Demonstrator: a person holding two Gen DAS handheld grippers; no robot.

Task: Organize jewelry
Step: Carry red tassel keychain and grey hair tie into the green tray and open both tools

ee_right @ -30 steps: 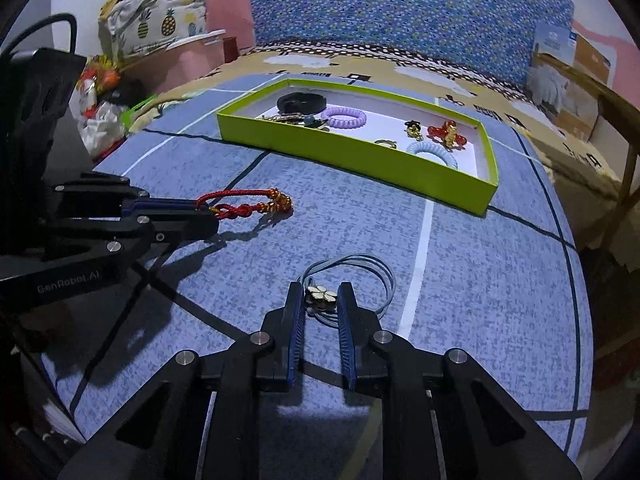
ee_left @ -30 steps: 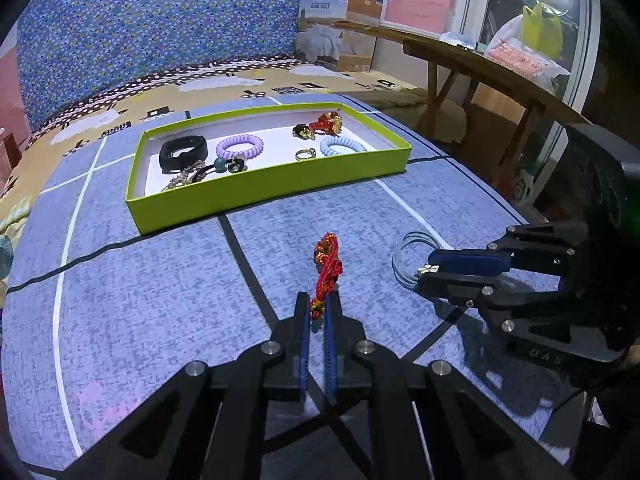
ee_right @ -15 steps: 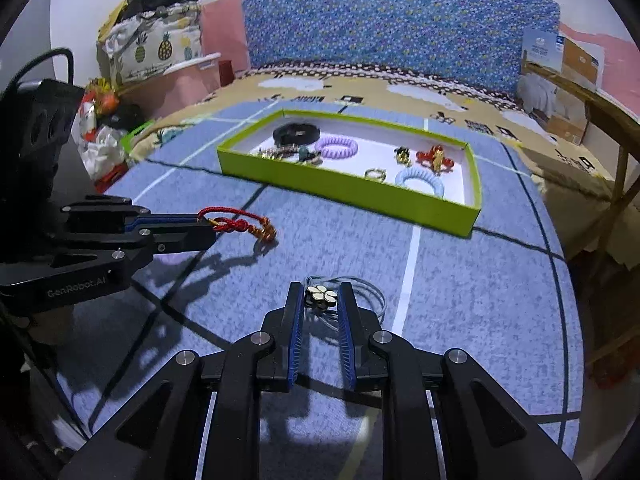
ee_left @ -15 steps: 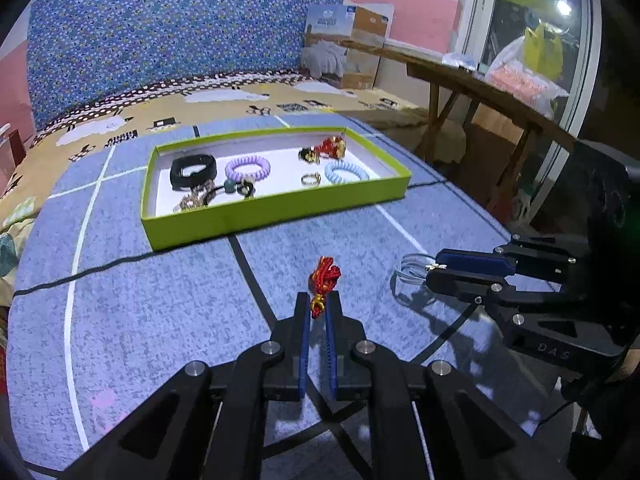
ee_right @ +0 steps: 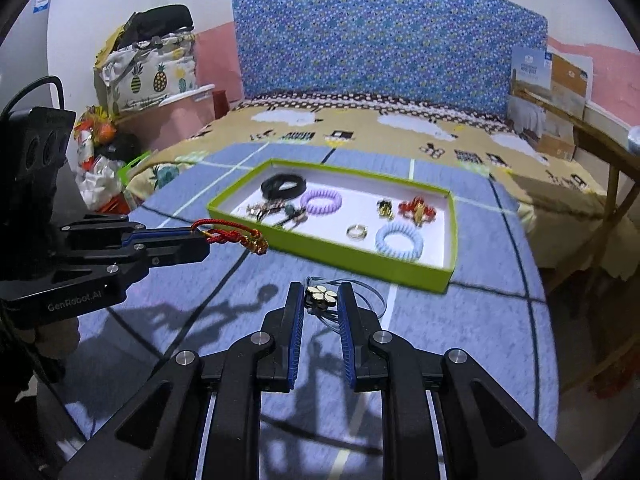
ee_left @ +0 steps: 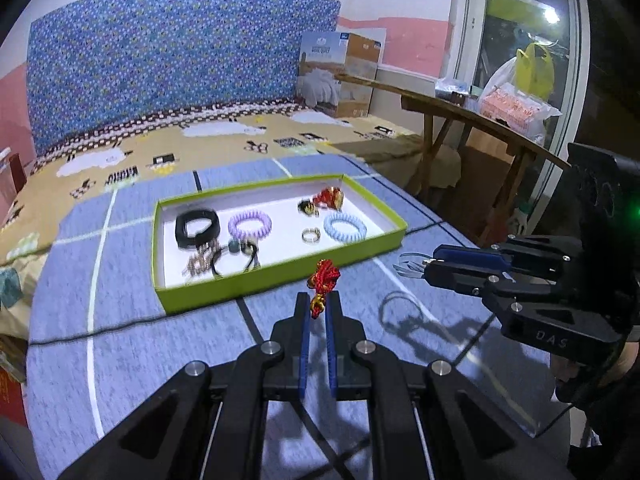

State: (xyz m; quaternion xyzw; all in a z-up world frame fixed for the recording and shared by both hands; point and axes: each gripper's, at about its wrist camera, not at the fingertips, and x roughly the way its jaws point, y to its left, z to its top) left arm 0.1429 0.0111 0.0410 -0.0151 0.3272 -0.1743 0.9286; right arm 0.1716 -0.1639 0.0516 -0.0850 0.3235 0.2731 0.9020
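Observation:
My left gripper [ee_left: 317, 305] is shut on a red braided cord bracelet [ee_left: 322, 280] with gold beads and holds it in the air short of the green tray [ee_left: 276, 272]; the bracelet also shows in the right wrist view [ee_right: 232, 236]. My right gripper [ee_right: 319, 295] is shut on a grey wire necklace with a flower charm [ee_right: 320, 295], lifted above the blue mat; the necklace shows in the left wrist view [ee_left: 410, 264]. The tray [ee_right: 344, 254] holds a black band [ee_left: 197, 227], a purple coil tie [ee_left: 249, 223], a blue coil tie [ee_left: 345, 227], a ring [ee_left: 310, 235] and other pieces.
The blue mat [ee_left: 160, 352] with white and black lines covers a table in front of a bed [ee_left: 224, 136]. A wooden table [ee_left: 472, 120] with bags stands at the right. Bags and boxes [ee_right: 132, 80] are piled at the left.
Both grippers have risen off the mat with their pieces and moved closer to the tray. The bracelet and necklace now hang in the air.

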